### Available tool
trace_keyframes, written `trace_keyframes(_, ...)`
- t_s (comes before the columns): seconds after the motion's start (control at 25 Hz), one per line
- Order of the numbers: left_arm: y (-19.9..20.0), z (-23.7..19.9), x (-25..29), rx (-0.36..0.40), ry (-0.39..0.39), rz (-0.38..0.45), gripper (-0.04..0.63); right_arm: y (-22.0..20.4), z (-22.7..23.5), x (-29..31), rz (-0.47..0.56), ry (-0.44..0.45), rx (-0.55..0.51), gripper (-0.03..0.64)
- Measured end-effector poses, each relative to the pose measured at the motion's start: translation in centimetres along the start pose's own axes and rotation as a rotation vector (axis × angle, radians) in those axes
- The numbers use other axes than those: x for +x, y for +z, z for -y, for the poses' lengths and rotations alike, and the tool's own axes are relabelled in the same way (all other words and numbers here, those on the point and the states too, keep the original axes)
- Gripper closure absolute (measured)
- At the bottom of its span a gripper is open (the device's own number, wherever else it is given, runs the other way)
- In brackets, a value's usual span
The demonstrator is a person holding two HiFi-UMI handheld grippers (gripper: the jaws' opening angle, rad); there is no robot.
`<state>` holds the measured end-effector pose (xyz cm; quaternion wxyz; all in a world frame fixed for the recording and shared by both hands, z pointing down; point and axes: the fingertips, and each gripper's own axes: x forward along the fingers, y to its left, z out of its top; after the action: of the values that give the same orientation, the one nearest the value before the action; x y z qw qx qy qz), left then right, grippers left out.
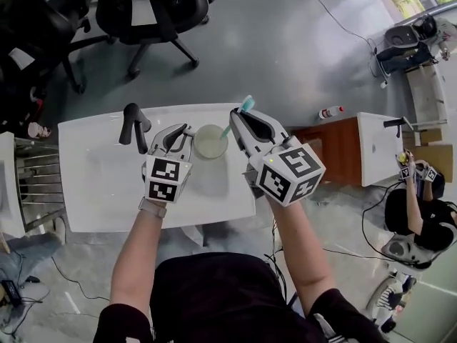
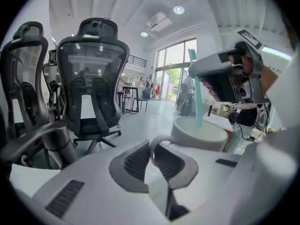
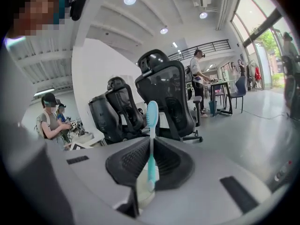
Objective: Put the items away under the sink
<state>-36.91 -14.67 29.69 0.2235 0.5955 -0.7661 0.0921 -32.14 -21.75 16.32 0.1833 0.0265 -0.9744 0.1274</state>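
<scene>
A pale cup point(image 1: 211, 141) stands on the white counter point(image 1: 100, 184). My left gripper point(image 1: 184, 131) is shut on the cup's handle point(image 2: 158, 143), which loops between the jaws, with the cup point(image 2: 197, 133) just beyond them. My right gripper point(image 1: 239, 120) is shut on a teal toothbrush point(image 1: 245, 106), held upright with the bristle head on top. In the right gripper view the toothbrush point(image 3: 152, 125) stands clamped between the pads of that gripper point(image 3: 151, 159). In the left gripper view the toothbrush point(image 2: 198, 104) hangs from the right gripper point(image 2: 225, 74), its lower end in the cup's mouth.
A black faucet point(image 1: 134, 125) rises at the counter's back left. Black office chairs point(image 1: 153, 9) stand on the grey floor beyond. To the right are a wooden cabinet point(image 1: 335, 145), a second white counter point(image 1: 378, 148), a bottle on the floor point(image 1: 330, 111) and another person point(image 1: 418, 206).
</scene>
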Motion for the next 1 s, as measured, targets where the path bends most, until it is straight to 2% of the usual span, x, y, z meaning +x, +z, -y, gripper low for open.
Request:
trace_keyframes(0.28,1.4,-0.1,-5.5,0.059,-0.018,0.023,0.551,4.4,-3.3,-4.8,0.156,-0.002,0.104,0.572)
trace_keyframes(0.44,1.4,-0.5,-8.3,0.023,-0.034,0.032,0.551,5.0,-4.3,-6.8,0.191,-0.032,0.108,0.572)
trace_keyframes(0.56,0.7,-1.3,-10.7,-0.013,-0.035,0.029,0.551,4.3,-5.4,-7.7,0.183,-0.067,0.099,0.572)
trace_keyframes(0.84,0.5,-3.5,-16.7,-0.035,-0.039,0.058,0.551,0.4,-9.1,-8.0,0.159,-0.116,0.086,0.572)
trace_keyframes(1.0,-0.5,-4.8,-19.7,-0.035,-0.039,0.041,0.549,-2.0,-11.5,-8.2,0.152,-0.155,0.094,0.572)
